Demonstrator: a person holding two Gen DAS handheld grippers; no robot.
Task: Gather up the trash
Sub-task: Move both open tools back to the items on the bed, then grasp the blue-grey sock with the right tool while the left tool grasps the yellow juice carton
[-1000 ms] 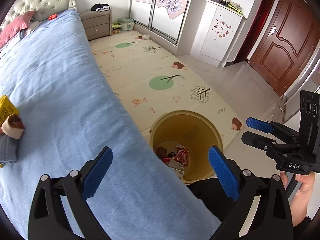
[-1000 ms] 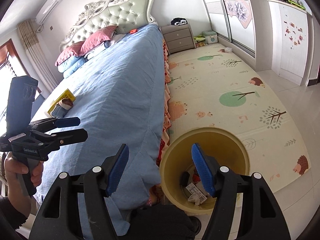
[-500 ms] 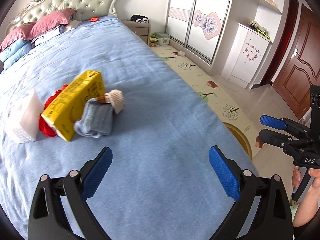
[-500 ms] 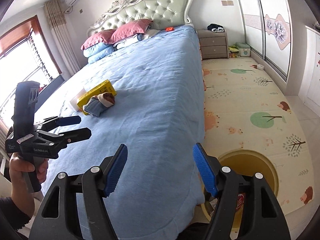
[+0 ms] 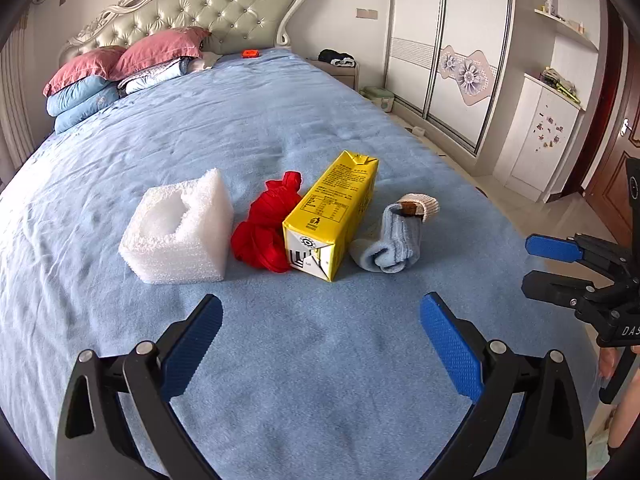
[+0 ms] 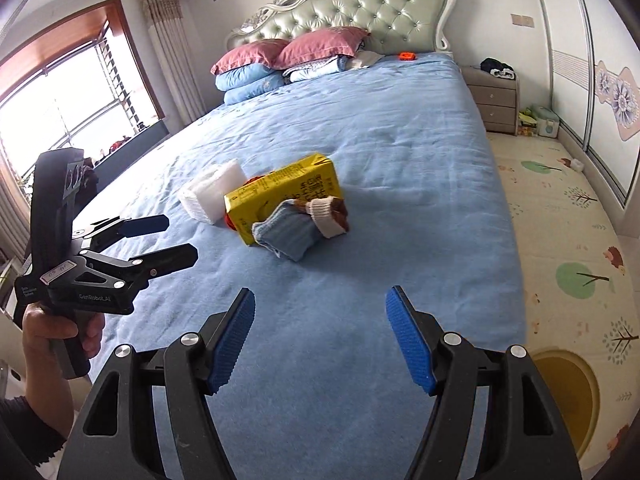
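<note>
1. Both my grippers are wide open and hold nothing. My left gripper (image 5: pixel 321 344) hangs over the blue bed (image 5: pixel 280 128), near the foot edge. My right gripper (image 6: pixel 320 340) hangs over the bed too, closer to the side edge by the floor mat (image 6: pixel 568 216).

2. The trash sits in a row across the middle of the bed: a white foam block (image 5: pixel 178 228), a red crumpled bag (image 5: pixel 268 230), a yellow carton (image 5: pixel 332 216) and a rolled sock (image 5: pixel 394 240). The red bag touches the carton. The sock lies just beside the carton on the other side.

3. I think the sock is not trash. If I grab too wide at the carton, I could pinch the sock along with it and throw it away.

4. The carton lies on its side on a soft bed. If I push down on it, it could sink, roll or slip out of my fingers.

5. The foam block is big and light. My fingers may not fit around it, or may squash it and break bits off.

6. The red bag is thin and floppy. I could catch the blanket with it.

7. The yellow bin (image 6: pixel 568 392) stands on the floor by the foot corner of the bed. If I let go too early, the trash could land on the mat.

8. My two grippers are near each other, so they could bump.
</note>
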